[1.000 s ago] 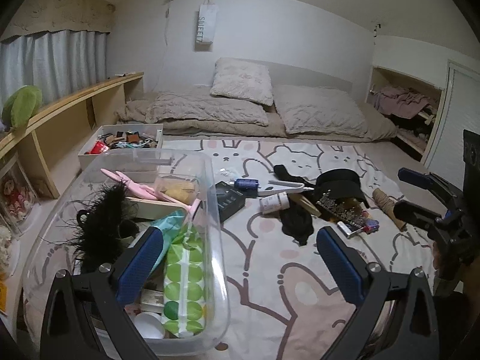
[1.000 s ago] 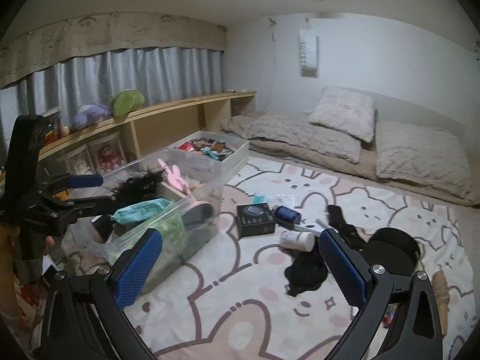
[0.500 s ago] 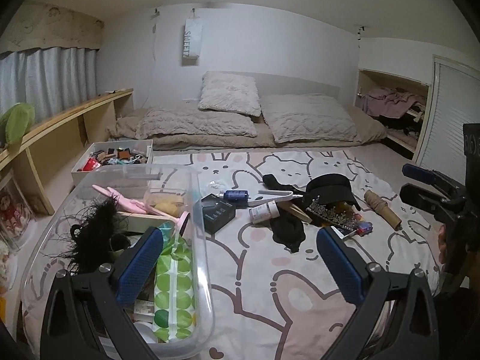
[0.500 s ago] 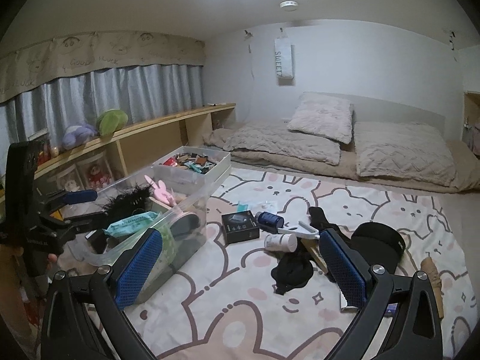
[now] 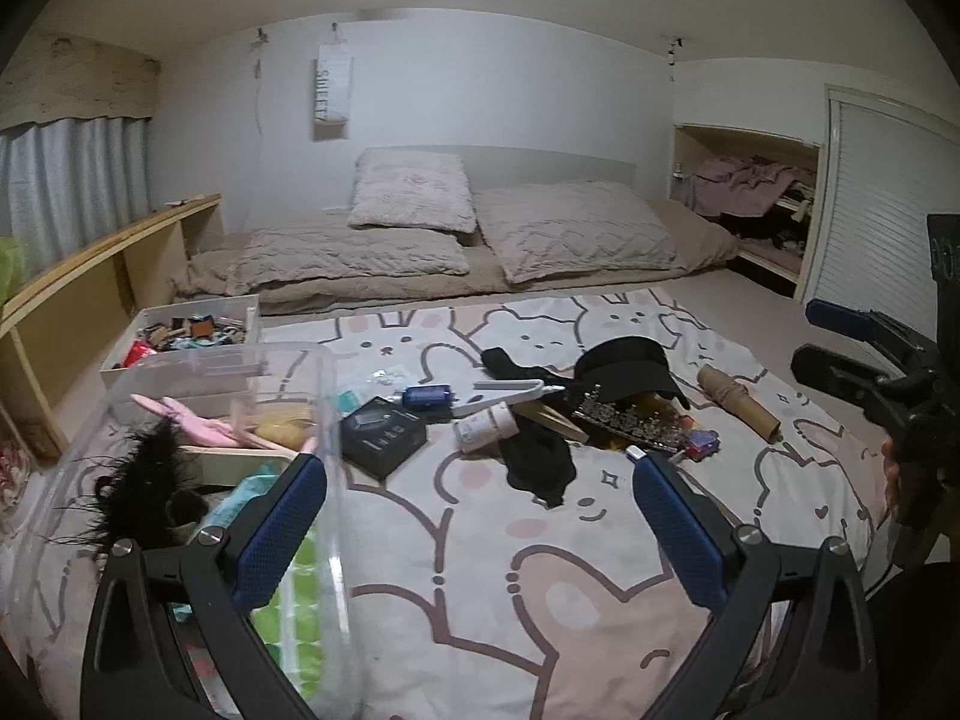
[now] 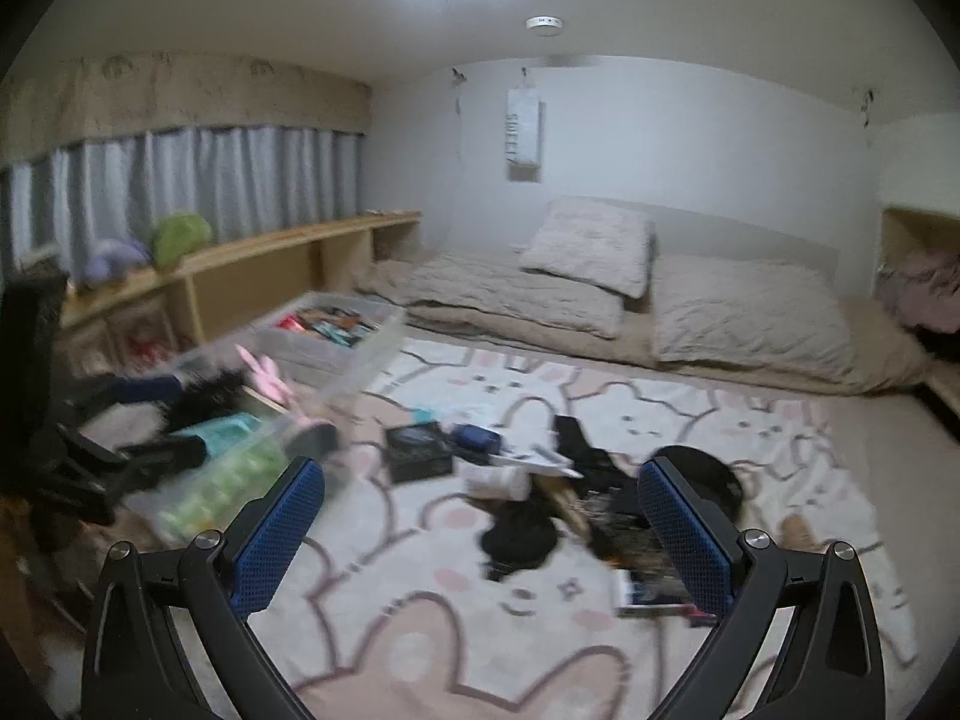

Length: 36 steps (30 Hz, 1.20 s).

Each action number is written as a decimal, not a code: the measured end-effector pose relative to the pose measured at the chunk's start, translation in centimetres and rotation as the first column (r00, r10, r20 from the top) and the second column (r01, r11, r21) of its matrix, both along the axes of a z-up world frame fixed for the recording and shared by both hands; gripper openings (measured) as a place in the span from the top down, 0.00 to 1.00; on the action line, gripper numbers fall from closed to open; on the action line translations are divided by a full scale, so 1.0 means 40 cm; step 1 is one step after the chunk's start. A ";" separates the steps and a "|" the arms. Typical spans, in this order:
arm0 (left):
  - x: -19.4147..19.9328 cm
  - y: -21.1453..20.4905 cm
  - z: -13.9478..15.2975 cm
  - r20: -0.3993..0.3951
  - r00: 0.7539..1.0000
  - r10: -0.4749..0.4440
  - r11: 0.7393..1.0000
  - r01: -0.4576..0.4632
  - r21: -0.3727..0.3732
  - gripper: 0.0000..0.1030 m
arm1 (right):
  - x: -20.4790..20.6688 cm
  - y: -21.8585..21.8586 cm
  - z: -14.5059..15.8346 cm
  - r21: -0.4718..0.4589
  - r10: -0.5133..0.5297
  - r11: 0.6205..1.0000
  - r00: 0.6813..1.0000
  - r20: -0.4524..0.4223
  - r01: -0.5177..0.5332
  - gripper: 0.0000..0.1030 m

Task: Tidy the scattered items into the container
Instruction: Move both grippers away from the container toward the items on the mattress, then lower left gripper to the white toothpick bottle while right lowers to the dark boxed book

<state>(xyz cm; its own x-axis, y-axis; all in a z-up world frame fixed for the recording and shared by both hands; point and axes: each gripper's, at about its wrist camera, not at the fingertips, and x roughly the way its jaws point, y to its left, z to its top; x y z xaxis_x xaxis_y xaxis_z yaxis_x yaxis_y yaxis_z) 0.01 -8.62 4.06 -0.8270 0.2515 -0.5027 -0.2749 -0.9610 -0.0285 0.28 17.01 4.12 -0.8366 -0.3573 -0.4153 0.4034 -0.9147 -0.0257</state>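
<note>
A clear plastic container (image 5: 327,432) sits at the left on the bunny-print rug (image 5: 480,570), holding a black feather piece (image 5: 144,480), pink items and a green dotted pack (image 5: 294,600). Scattered on the rug are a black box (image 5: 384,435), a blue cylinder (image 5: 427,397), a white tube (image 5: 486,426), black cloth (image 5: 537,462), a black cap (image 5: 624,369), a tiara (image 5: 624,420) and a brown roll (image 5: 738,399). My left gripper (image 5: 480,516) is open and empty above the rug beside the container. My right gripper (image 6: 480,516) is open and empty; it also shows at the right (image 5: 864,348).
A white box (image 5: 186,336) of small items stands behind the container. A wooden shelf (image 5: 90,276) runs along the left wall. Bedding and pillows (image 5: 456,240) lie at the back. A closet nook (image 5: 750,210) and louvred door (image 5: 882,210) are at the right.
Both views have lifted and tilted up, showing more ceiling. The right wrist view is blurred with motion and has swung right. Both grippers stay open and empty.
</note>
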 end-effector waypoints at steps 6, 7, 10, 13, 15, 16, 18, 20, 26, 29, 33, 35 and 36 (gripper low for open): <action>-0.034 0.040 -0.056 0.045 0.998 -0.032 0.999 0.031 0.016 0.00 | -0.023 0.051 -0.050 0.045 -0.050 0.998 0.998 0.038 0.049 0.00; -0.041 0.046 -0.066 0.054 0.998 -0.036 0.999 0.035 0.015 0.00 | -0.030 0.063 -0.062 0.050 -0.061 0.997 0.997 0.048 0.059 0.00; -0.060 0.071 -0.096 0.080 0.995 -0.054 0.999 0.054 0.007 0.00 | -0.048 0.088 -0.093 0.063 -0.080 0.995 0.993 0.086 0.075 0.00; -0.083 0.096 -0.126 0.103 0.992 -0.069 0.998 0.070 -0.001 0.00 | -0.069 0.120 -0.132 0.073 -0.102 0.993 0.986 0.132 0.093 0.00; -0.104 0.108 -0.149 0.124 0.989 -0.076 0.997 0.077 0.000 0.00 | -0.079 0.141 -0.155 0.071 -0.115 0.992 0.980 0.162 0.104 0.00; -0.115 0.115 -0.161 0.135 0.988 -0.079 0.997 0.079 0.002 0.00 | -0.082 0.151 -0.166 0.066 -0.117 0.992 0.977 0.176 0.107 0.00; -0.134 0.123 -0.181 0.154 0.985 -0.083 0.997 0.082 0.012 0.00 | -0.092 0.176 -0.193 0.073 -0.138 0.989 0.969 0.205 0.125 0.00; -0.158 0.134 -0.208 0.181 0.979 -0.089 0.996 0.086 0.024 0.00 | -0.100 0.199 -0.219 0.078 -0.155 0.987 0.961 0.230 0.140 0.00; -0.229 0.162 -0.287 0.258 0.963 -0.083 0.996 0.075 0.040 0.00 | -0.130 0.245 -0.301 0.094 -0.181 0.983 0.938 0.295 0.160 0.00; -0.259 0.173 -0.317 0.282 0.956 -0.082 0.997 0.075 0.036 0.00 | -0.147 0.256 -0.346 0.111 -0.187 0.981 0.924 0.333 0.159 0.00; -0.303 0.188 -0.354 0.315 0.946 -0.080 0.997 0.078 0.021 0.00 | -0.171 0.270 -0.424 0.109 -0.179 0.983 0.895 0.409 0.146 0.00; -0.324 0.196 -0.371 0.328 0.941 -0.080 0.997 0.077 0.021 0.00 | -0.186 0.275 -0.463 0.093 -0.162 0.987 0.877 0.452 0.135 0.00; -0.335 0.201 -0.379 0.336 0.938 -0.082 0.997 0.079 0.025 0.00 | -0.194 0.276 -0.477 0.086 -0.153 0.988 0.872 0.465 0.127 0.00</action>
<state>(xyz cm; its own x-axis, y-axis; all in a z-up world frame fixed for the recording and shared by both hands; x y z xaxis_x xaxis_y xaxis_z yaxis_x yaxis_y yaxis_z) -13.41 -0.56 -11.10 -0.5869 0.3170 -0.7451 -0.3239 -0.9353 -0.1427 -7.48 28.04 -14.95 -0.5789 -0.2189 -0.7855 0.2476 -0.9650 0.0864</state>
